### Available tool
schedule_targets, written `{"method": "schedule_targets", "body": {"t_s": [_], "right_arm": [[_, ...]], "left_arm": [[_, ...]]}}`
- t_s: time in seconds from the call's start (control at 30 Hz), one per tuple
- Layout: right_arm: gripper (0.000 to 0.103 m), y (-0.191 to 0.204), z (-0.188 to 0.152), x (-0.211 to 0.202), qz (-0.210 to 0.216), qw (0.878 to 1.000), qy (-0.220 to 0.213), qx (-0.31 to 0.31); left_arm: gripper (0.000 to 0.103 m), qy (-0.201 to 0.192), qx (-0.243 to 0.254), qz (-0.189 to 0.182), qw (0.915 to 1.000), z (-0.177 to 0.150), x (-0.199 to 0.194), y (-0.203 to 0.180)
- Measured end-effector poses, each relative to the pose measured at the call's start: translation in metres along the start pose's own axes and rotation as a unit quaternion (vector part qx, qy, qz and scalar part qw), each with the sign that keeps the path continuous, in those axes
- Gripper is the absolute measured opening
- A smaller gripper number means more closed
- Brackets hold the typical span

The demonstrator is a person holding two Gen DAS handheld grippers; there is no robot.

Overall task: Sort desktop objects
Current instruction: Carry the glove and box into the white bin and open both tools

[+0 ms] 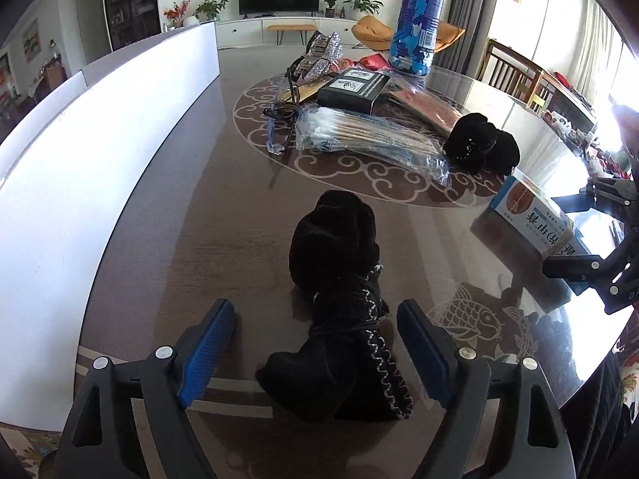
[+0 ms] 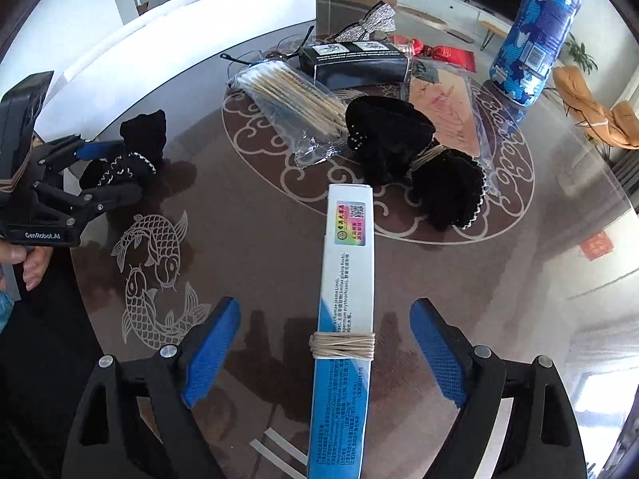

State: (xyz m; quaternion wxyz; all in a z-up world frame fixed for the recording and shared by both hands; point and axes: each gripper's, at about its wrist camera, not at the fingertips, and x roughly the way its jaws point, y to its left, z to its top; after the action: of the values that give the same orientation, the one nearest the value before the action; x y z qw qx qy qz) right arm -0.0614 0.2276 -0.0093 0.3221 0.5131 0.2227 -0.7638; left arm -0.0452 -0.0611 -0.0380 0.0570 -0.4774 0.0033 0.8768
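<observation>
Currently, item one: your left tongs stand spread, blue pads clear on both sides of the black trimmed cloth, which lies on the desk between them; nothing is pinched. Its long axis runs from 6 o'clock to 12 o'clock in the left wrist view, in line with the tongs, so closing them would take it across its narrow width. Item two: your right tongs are likewise spread, with the white-and-blue box lying on the desk between the pads and touching neither. The box also runs 6 to 12 o'clock, and a band of twine is wound round it level with the pads. Each hand is nearest its own item. Remaining stock sits near 12 to 1 o'clock of both tongs: cotton swab pack, black box, black frilled bundle, blue patterned roll. Only the right wrist view shows the left tongs from the side at 9 o'clock, straddling the cloth, with your fingers below. Only the left wrist view shows the box's printed broad face at 3 o'clock and the right tongs beside it. Whether either item has reached its sorted place, I cannot tell.
</observation>
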Motion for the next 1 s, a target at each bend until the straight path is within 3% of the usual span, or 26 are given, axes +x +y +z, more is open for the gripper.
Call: {"method": "schedule_targets", "body": {"t_s": [0.03,0.1,0.13,0.17,0.2,0.3,0.43,0.53,0.7,0.87,1.0], "right_arm": [[0.078,0.001,0.001,0.0,0.004,1.0,0.008,-0.004],[0.052,0.002,0.004,0.003,0.009,1.0,0.027,-0.007],[0.046,0.002,0.005,0.005,0.005,0.999,0.038,-0.009],[0.025,0.002,0.005,0.007,0.0,0.999,0.05,-0.01],[0.026,0.0,0.005,0.007,0.007,0.998,0.06,-0.005],[0.025,-0.005,0.004,-0.002,0.01,0.998,0.068,0.009],[0.025,-0.014,0.003,-0.026,0.012,0.998,0.039,0.037],[0.025,-0.014,0.001,-0.023,-0.003,0.998,0.055,0.035],[0.025,-0.01,0.01,-0.039,-0.001,0.999,0.029,0.043],[0.025,0.004,0.038,-0.04,0.0,0.999,0.024,0.027],[0.025,0.031,0.086,-0.058,0.014,1.0,-0.014,0.013]], "left_arm": [[0.083,0.005,0.007,0.001,1.0,0.002,0.001,-0.003],[0.079,0.021,0.027,0.007,0.9994,0.005,0.004,-0.01],[0.065,0.028,0.036,0.011,0.9989,0.006,0.006,-0.014],[0.057,0.032,0.042,0.012,0.9985,0.007,0.006,-0.018],[0.031,0.036,0.044,0.008,0.9984,0.01,0.005,-0.02],[0.03,0.044,0.036,-0.01,0.9983,0.015,-0.003,-0.024],[0.03,0.027,0.025,-0.034,0.9987,0.015,-0.021,-0.028],[0.03,0.032,0.027,-0.022,0.9989,0.013,-0.017,-0.031],[0.03,0.015,-0.012,-0.041,0.999,0.014,-0.035,-0.011],[0.03,-0.01,-0.028,-0.02,0.9993,0.03,-0.068,0.016],[0.03,-0.047,-0.06,-0.006,0.9971,0.046,-0.113,0.063]]}}
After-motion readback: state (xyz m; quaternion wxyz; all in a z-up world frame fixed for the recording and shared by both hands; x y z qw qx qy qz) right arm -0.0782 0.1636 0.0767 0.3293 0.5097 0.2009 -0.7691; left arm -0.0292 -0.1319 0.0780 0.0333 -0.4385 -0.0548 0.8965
